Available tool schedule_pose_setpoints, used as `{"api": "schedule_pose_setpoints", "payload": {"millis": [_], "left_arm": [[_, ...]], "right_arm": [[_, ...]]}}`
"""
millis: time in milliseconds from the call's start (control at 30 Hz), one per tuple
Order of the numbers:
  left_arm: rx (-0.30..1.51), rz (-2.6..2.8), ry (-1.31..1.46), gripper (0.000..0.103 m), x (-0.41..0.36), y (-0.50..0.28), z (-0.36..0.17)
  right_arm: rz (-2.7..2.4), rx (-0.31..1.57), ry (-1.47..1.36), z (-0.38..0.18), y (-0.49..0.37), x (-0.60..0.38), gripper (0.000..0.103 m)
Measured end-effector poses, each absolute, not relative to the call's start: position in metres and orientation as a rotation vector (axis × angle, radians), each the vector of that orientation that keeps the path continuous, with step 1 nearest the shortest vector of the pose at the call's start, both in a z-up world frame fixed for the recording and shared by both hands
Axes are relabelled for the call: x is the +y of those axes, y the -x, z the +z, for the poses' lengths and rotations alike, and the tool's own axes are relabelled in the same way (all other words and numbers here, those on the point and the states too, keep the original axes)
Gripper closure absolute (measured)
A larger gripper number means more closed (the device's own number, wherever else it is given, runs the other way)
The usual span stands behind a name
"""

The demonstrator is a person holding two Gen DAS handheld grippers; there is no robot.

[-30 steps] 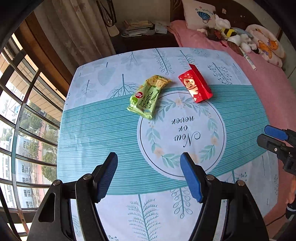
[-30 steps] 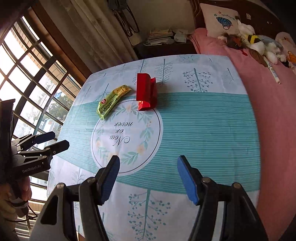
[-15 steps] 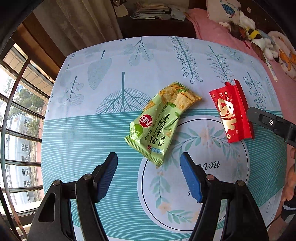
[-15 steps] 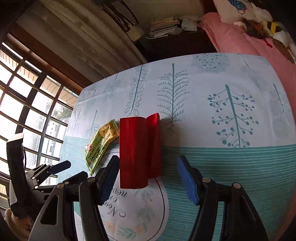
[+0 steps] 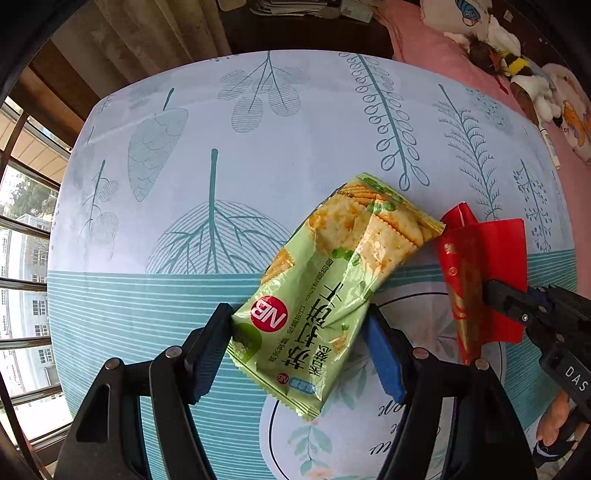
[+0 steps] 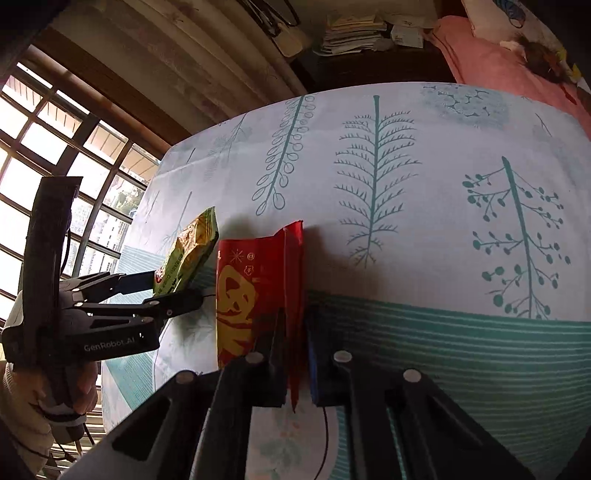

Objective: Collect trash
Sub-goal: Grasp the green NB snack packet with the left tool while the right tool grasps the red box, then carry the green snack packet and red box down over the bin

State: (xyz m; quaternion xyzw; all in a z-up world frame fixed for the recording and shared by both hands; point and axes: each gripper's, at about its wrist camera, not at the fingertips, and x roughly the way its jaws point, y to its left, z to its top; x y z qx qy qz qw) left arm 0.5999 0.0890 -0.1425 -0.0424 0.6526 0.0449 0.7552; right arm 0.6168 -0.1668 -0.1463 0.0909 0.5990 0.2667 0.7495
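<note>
In the left wrist view the left gripper (image 5: 299, 343) stands spread around the lower end of the green cracker packet (image 5: 332, 280), which lies low in the middle of the frame on the patterned surface (image 5: 207, 122). In the right wrist view the right gripper (image 6: 295, 354), whose jaws have just been closing, pinches the edge of the red wrapper (image 6: 255, 291) at lower centre. The wrapper lies just right of the packet.

Cracker packet (image 5: 325, 295) on the desk (image 5: 258, 147), folded wrapper (image 5: 480, 266) just right of it, bed (image 5: 461, 44) at far right, papers (image 6: 354, 33) beyond the desk
</note>
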Motion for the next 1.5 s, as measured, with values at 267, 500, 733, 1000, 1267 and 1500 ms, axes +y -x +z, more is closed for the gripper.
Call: {"api": "schedule_pose_setpoints", "payload": {"millis": [267, 500, 733, 1000, 1267, 1500], "left_arm": [[1.403, 0.071, 0.067, 0.049, 0.081, -0.611, -0.143], [1.365, 0.062, 0.052, 0.078, 0.07, -0.583, -0.135], [1.372, 0.023, 0.093, 0.093, 0.066, -0.548, -0.133], [1.371, -0.01, 0.138, 0.093, 0.051, -0.488, -0.117], [1.34, -0.06, 0.111, 0.093, 0.039, -0.399, -0.094], [1.299, -0.15, 0.06, 0.093, 0.036, -0.307, -0.068]], "right_arm": [[0.588, 1.295, -0.176, -0.144, -0.612, -0.171, 0.096], [0.563, 1.301, -0.189, -0.142, -0.602, -0.179, 0.097], [0.533, 1.289, -0.217, -0.133, -0.578, -0.197, 0.098], [0.502, 1.279, -0.27, -0.12, -0.53, -0.216, 0.098], [0.472, 1.285, -0.26, -0.106, -0.449, -0.209, 0.098], [0.401, 1.264, -0.256, -0.086, -0.351, -0.196, 0.098]]}}
